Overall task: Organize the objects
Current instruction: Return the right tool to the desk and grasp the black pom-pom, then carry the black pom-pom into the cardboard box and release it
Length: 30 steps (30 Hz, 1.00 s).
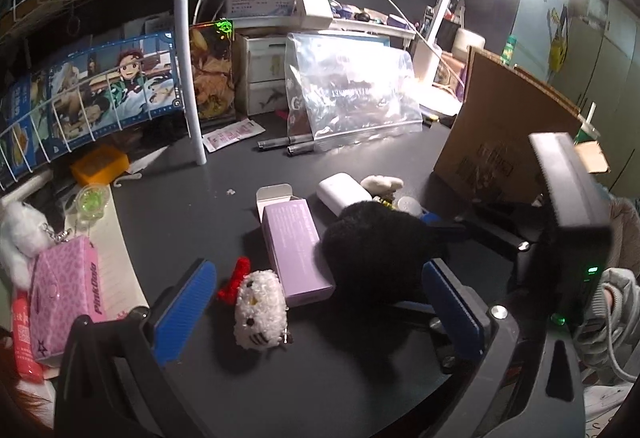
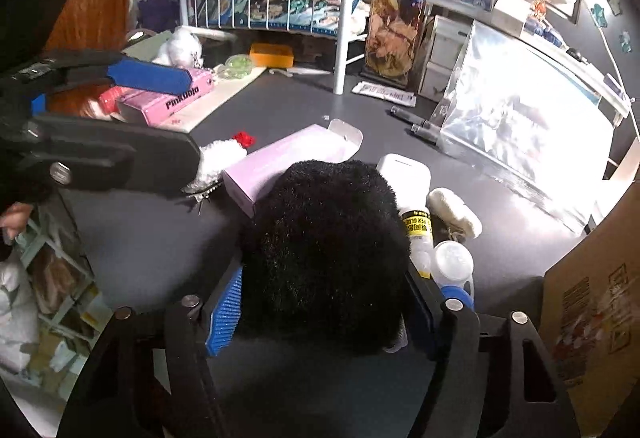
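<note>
A black fuzzy plush [image 2: 328, 250] lies on the dark desk [image 2: 152, 238], and my right gripper [image 2: 326, 302] is shut on it, a pad against each side. From the left wrist view the same black plush [image 1: 376, 250] hides most of the right gripper's fingers [image 1: 432, 218]. My left gripper [image 1: 320, 302] stands open just above the desk. Between its blue pads lie a white kitty plush with a red bow [image 1: 260, 308] and a lilac carton [image 1: 296, 250] with its flap open. In the right wrist view the left gripper [image 2: 194, 118] comes in from the left, its lower finger beside the kitty plush [image 2: 218, 158].
Right of the black plush sit a white case [image 2: 404, 174], a yellow-labelled glue bottle [image 2: 418, 234], a cream plush [image 2: 454, 212] and a small clear bottle [image 2: 452, 262]. A cardboard box [image 2: 592, 298] stands at the right, a zip bag [image 2: 520, 126] and pens [image 2: 420, 126] behind. A pink pack [image 1: 64, 278] and a white pole [image 1: 188, 38] are on the left.
</note>
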Each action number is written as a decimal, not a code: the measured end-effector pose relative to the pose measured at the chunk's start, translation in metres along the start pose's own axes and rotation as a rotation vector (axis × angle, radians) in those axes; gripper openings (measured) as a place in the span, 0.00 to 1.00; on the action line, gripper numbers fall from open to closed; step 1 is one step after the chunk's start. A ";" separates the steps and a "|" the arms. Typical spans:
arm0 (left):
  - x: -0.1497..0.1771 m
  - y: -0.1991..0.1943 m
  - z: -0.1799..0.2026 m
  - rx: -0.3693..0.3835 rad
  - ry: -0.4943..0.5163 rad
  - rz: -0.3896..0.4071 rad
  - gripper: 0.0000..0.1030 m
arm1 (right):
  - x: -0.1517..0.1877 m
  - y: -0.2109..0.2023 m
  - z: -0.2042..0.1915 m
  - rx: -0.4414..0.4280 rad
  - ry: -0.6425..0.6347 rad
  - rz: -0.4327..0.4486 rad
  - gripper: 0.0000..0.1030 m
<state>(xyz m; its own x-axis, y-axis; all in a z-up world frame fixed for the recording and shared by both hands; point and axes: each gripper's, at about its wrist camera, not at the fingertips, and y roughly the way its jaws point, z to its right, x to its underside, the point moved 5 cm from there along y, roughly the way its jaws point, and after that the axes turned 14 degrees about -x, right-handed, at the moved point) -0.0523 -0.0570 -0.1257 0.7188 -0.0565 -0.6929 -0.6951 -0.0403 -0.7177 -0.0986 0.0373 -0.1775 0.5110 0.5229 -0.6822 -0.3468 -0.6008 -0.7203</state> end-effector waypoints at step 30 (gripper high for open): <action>-0.086 -0.074 0.058 0.223 0.076 0.130 0.72 | -0.068 -0.126 -0.029 0.005 -0.165 0.213 0.62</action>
<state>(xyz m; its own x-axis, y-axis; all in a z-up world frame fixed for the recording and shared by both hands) -0.0620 0.0087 -0.0169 0.6150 -0.1223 -0.7790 -0.7553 0.1927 -0.6265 -0.0672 0.0598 -0.0370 0.2909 0.4769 -0.8294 -0.4369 -0.7050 -0.5586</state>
